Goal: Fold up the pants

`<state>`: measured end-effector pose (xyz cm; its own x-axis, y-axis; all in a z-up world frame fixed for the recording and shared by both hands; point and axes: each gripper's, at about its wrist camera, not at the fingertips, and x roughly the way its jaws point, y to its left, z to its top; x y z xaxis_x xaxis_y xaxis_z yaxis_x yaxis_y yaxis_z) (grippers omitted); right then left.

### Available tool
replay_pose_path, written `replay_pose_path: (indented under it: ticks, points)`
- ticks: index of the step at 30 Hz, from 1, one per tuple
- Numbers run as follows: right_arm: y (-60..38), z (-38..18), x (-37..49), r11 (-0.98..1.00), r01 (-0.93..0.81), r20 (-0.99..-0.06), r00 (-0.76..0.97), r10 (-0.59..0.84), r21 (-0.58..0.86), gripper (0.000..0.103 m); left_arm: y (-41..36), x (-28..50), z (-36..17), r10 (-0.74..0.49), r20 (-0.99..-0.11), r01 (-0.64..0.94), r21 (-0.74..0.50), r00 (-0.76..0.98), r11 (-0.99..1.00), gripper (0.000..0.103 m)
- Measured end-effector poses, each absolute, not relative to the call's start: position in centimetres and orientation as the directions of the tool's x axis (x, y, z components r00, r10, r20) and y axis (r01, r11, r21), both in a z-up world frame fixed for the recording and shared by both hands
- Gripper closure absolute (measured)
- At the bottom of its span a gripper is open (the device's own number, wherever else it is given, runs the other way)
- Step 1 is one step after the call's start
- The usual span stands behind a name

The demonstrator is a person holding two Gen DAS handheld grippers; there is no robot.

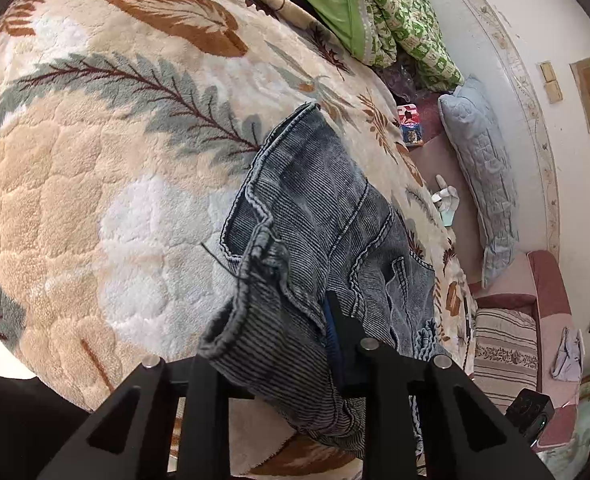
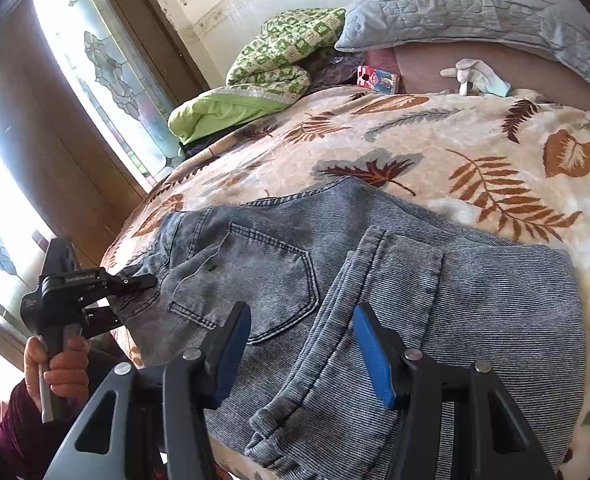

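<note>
Left wrist view first: the left gripper (image 1: 295, 344) has its jaws pinched tight on the waistband end of the grey-blue pants (image 1: 319, 216), denim bunched up between them and lifted a little off the leaf-patterned blanket (image 1: 95, 184) covering the bed. Beyond the pants lies a green quilt (image 1: 399, 20), a small red box (image 1: 409, 124), a white glove (image 1: 447, 198) and a grey quilted pillow (image 1: 479, 176) along the wall. A striped cushion (image 1: 503, 344) sits lower right.

Over to the right wrist view: the right gripper (image 2: 301, 352) hovers with its jaws spread wide, blue pads either side of a folded-over leg, gripping nothing. The pants (image 2: 495, 288) lie across the near edge of the bed, back pocket (image 2: 263, 276) facing up. At far left the left gripper (image 2: 135, 282) bites the waistband, the person's hand (image 2: 61, 368) around its handle. Behind, a stained-glass door (image 2: 107, 68) stands bright, with the quilt (image 2: 287, 56), the box (image 2: 377, 78), the glove (image 2: 471, 74) and the pillow (image 2: 475, 12) lining the far side.
</note>
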<state>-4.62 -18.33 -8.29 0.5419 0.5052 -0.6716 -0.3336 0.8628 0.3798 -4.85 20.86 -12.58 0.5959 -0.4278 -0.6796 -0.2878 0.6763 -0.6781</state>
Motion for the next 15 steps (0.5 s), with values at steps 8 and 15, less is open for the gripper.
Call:
replay_pose_path:
  ticks: [8,15]
  points:
    - [-18.5,-10.2,-3.8,0.869,-0.309,-0.724,0.483,0.493,0.386,0.066,19.3,-5.0,-10.3,-0.370,-0.677,-0.226,-0.622,0.637,0.750,0.085]
    - [-19.0,-11.2,-3.8,0.870,-0.286,-0.745,0.451,0.492,0.401,0.067,16.6,-5.6,-6.2,-0.340,-0.645,-0.098,-0.544,0.685,0.834,0.086]
